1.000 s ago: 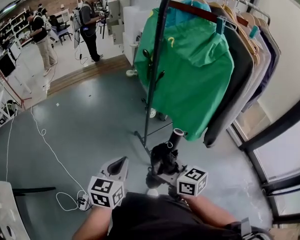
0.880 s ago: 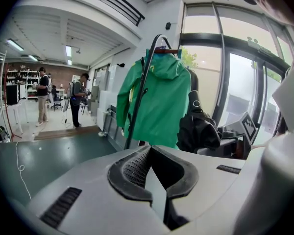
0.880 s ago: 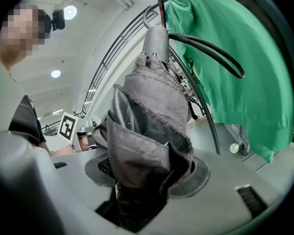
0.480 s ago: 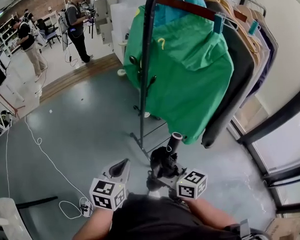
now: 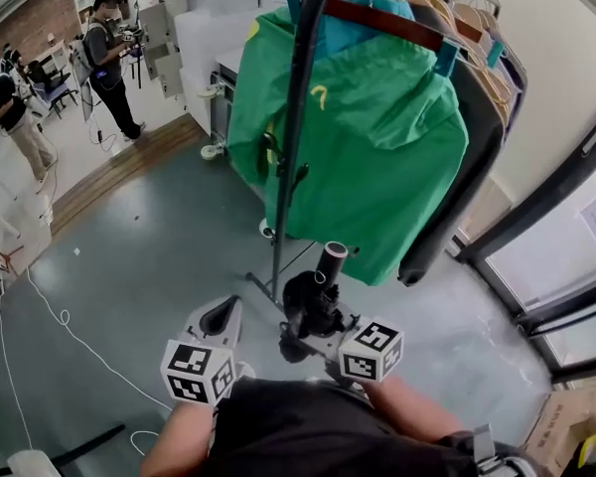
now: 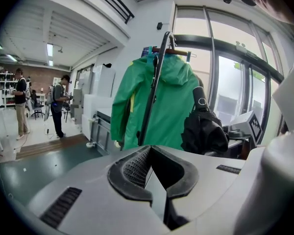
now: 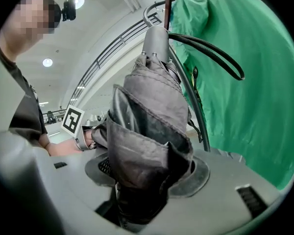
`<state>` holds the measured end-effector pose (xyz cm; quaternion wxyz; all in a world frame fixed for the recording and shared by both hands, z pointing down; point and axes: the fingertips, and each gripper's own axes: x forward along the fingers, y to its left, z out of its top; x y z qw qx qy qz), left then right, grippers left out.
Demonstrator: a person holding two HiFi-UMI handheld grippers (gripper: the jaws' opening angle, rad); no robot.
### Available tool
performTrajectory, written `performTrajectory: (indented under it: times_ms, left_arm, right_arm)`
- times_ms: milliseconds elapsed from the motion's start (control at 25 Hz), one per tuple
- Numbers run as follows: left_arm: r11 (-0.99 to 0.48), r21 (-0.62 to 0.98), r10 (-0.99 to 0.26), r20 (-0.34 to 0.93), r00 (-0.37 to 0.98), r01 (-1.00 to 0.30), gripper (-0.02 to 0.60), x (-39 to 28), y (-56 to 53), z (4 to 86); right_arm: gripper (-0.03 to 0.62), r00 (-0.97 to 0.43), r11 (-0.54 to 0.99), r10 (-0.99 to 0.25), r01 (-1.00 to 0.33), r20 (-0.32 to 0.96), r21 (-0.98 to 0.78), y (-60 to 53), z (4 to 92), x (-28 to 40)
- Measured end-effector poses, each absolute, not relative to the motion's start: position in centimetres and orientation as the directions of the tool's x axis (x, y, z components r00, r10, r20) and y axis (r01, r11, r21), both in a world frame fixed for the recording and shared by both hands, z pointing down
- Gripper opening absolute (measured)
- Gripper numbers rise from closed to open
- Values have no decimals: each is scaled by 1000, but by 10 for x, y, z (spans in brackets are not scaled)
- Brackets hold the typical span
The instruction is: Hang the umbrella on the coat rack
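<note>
Grey floor (image 5: pixel 159 237), coat rack (image 5: pixel 296 117) ahead. My right claw (image 7: pixel 147 177) clamps the folded umbrella (image 7: pixel 152 111): light, floppy; I'd hang it by its strap (image 7: pixel 210 53). Left claw (image 6: pixel 154 173) closed, empty.

Both forearms reach forward: left gripper (image 6: pixel 152 173) closed and empty, right gripper (image 7: pixel 148 180) clamped on the umbrella (image 7: pixel 152 116).

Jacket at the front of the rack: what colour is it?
The jacket is bright green; the head view shows it best.

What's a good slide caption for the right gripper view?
Right claw clamped on a folded dark umbrella, its strap looping beside a green jacket.
</note>
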<state>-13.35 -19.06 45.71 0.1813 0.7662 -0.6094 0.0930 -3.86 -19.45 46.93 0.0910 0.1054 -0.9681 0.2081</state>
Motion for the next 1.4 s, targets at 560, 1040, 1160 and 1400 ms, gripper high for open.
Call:
performTrajectory:
  times_ms: [560, 1040, 1160, 1400]
  left_arm:
    - [-304, 169, -861, 373, 346, -938, 15, -227, -201, 465]
    - [-399, 189, -809, 387, 442, -897, 15, -253, -197, 481]
    - [-395, 200, -810, 384, 443, -897, 15, -257, -200, 484]
    - [-377, 212, -820, 376, 431, -902, 15, -266, -202, 484]
  right_arm:
    - [239, -921, 888, -342, -381, 185, -257, -239, 413, -127]
    - [239, -862, 862, -467, -493, 197, -118, -281, 349, -172]
    - [239, -854, 859, -476, -503, 208, -100, -289, 345, -178]
    - [239, -853, 869, -458, -489, 251, -78, -297, 349, -194]
